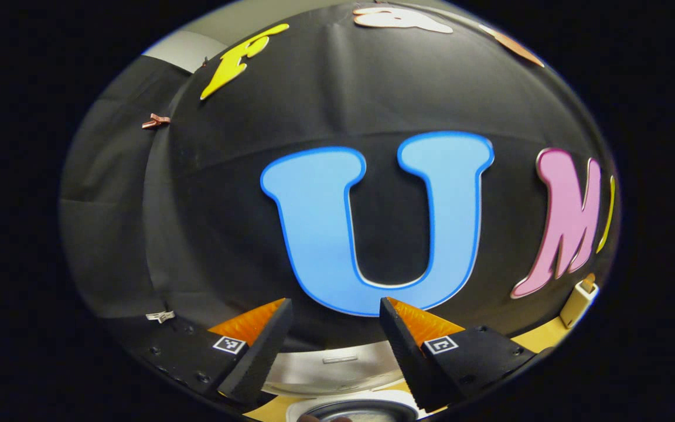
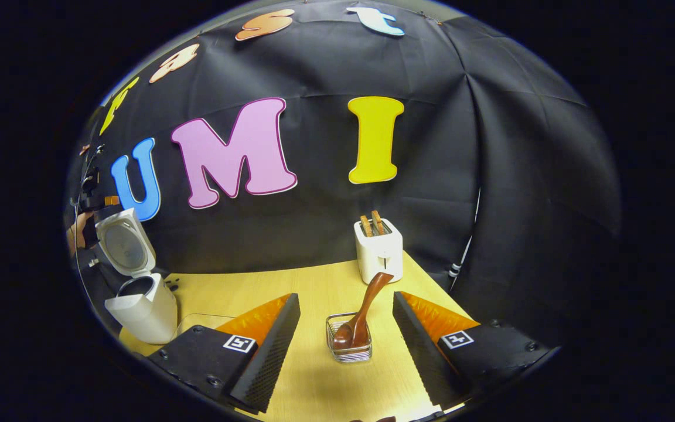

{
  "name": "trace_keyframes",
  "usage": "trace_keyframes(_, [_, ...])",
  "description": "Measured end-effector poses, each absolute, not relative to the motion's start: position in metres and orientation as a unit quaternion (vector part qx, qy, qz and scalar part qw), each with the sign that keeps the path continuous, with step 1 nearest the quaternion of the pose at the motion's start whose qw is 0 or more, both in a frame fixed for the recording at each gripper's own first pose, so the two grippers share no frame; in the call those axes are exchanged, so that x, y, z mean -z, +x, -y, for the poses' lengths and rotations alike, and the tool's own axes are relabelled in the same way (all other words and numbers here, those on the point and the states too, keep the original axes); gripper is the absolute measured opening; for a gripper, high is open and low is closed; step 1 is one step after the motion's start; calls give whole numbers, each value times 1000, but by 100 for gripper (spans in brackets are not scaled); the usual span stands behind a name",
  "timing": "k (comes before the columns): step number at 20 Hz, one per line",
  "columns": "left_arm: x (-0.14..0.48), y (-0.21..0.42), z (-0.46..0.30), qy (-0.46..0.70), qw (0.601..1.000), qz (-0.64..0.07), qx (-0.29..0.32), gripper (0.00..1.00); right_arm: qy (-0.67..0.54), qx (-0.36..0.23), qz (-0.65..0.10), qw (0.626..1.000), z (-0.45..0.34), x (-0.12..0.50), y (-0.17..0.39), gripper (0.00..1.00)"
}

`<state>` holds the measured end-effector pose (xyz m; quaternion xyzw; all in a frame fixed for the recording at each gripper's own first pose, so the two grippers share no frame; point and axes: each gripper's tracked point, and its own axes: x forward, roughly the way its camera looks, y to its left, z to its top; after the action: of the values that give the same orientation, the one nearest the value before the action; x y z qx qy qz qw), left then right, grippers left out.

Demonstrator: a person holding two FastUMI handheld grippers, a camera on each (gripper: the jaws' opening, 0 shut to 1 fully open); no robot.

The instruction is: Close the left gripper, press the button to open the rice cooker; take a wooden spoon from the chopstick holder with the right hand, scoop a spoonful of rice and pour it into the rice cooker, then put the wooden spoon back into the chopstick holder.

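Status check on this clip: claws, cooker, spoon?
Left claw and right claw open, empty. White rice cooker lid up. Brown wooden spoon standing in wire chopstick holder. Path clear.

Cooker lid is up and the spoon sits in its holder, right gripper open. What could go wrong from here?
The spoon leans steeply in the light wire holder; grasping it with the right gripper might tip or drag the holder. The toaster stands close behind and could be bumped. Rice may spill on the long carry to the cooker.
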<state>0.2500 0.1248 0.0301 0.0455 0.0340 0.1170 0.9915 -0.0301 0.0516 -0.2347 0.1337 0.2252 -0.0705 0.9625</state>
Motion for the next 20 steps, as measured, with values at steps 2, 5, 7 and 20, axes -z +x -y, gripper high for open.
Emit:
trace_keyframes(2, [-16, 249, -124, 37, 991, -54, -118, 94, 132, 72, -225, 963, -51, 234, -31, 98])
trace_keyframes(5, [-8, 232, -111, 22, 992, -58, -110, 96, 133, 74, -227, 962, -50, 236, -30, 98])
trace_keyframes(7, [-2, 213, -102, 15, 993, -53, -103, 98, 132, 72, -227, 962, -51, 237, -27, 98])
trace_keyframes(20, [120, 84, -43, -24, 985, -157, -62, 97, 139, 39, -219, 965, -76, 228, -7, 98])
